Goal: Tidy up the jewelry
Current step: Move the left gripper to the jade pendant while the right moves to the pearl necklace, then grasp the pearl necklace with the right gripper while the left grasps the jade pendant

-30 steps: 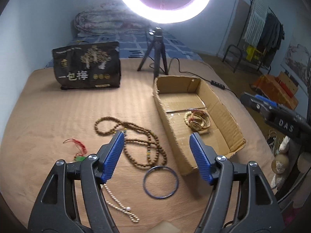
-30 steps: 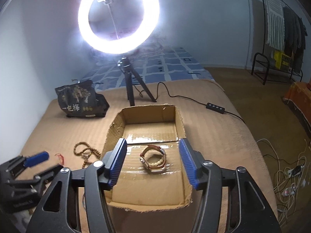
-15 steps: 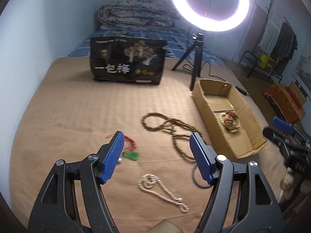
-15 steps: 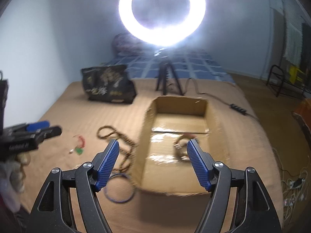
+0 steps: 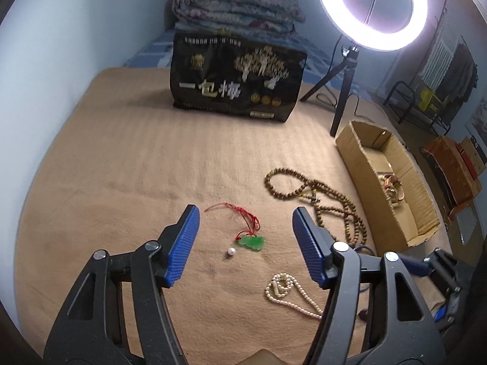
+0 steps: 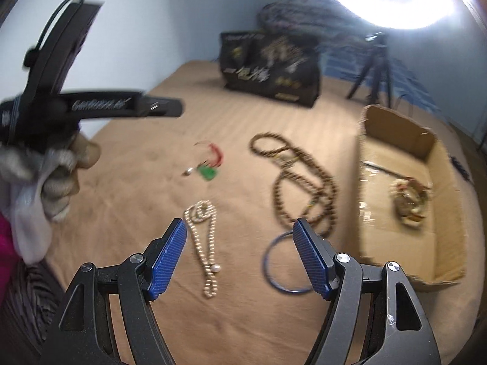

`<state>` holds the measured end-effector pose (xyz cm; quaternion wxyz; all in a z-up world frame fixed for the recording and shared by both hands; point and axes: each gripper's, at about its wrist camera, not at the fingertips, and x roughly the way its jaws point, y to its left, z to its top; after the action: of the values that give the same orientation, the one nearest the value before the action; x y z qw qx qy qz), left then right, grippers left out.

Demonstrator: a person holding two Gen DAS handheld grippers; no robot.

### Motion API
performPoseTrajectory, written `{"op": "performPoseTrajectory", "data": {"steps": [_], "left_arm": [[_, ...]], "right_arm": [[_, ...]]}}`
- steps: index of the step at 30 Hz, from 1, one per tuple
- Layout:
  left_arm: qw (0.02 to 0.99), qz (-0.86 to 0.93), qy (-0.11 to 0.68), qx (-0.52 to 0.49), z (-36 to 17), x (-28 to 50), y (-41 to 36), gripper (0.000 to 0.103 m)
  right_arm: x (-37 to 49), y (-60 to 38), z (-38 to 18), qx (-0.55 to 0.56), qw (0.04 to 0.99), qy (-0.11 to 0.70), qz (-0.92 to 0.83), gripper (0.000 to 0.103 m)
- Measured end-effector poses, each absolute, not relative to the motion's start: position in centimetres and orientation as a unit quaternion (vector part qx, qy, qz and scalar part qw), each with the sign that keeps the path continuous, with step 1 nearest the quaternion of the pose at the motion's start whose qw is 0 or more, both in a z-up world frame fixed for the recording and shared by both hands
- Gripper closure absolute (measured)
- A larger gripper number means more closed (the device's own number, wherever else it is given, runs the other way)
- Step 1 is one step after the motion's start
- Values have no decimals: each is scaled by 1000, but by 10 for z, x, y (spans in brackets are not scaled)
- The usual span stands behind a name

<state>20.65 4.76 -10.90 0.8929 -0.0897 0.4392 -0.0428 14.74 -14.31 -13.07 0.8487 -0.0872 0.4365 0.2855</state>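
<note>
Gathering loose jewelry from the bed looks to be the step in hand: the left tongs (image 5: 245, 243), empty and closing, frame the green pendant (image 5: 252, 241) just ahead. The right tongs (image 6: 239, 255) stand apart and empty, pearl necklace (image 6: 203, 243) between them, blue bangle (image 6: 284, 263) at the right finger. Next each needs lowering onto its piece, then carrying right to the cardboard box (image 6: 443, 237).

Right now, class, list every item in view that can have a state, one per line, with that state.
Cardboard box: open, bracelets inside.
Ring light: on.
Wooden bead necklace: loose on the blanket.
Pearl necklace: on the blanket.
Green pendant: flat on the blanket.
Left gripper: closing, empty.
Right gripper: open, empty.
</note>
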Motion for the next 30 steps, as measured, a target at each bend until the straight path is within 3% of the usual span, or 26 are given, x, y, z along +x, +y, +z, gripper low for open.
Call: {"op": "performPoseTrajectory", "data": {"steps": [4, 15, 17, 21, 30], "left_arm": [[878, -49, 468, -88, -130, 218, 48, 49], [854, -72, 513, -47, -172, 229, 32, 53], [850, -75, 519, -37, -178, 231, 28, 58], [845, -77, 529, -26, -187, 232, 25, 58], [843, -88, 530, -9, -195, 237, 16, 58]], "right_arm": [[144, -126, -146, -101, 832, 451, 307, 31], [151, -114, -176, -101, 808, 480, 327, 31], [152, -112, -177, -102, 807, 479, 330, 31], [155, -110, -182, -104, 804, 481, 333, 41], [158, -100, -190, -115, 796, 483, 346, 46]]}}
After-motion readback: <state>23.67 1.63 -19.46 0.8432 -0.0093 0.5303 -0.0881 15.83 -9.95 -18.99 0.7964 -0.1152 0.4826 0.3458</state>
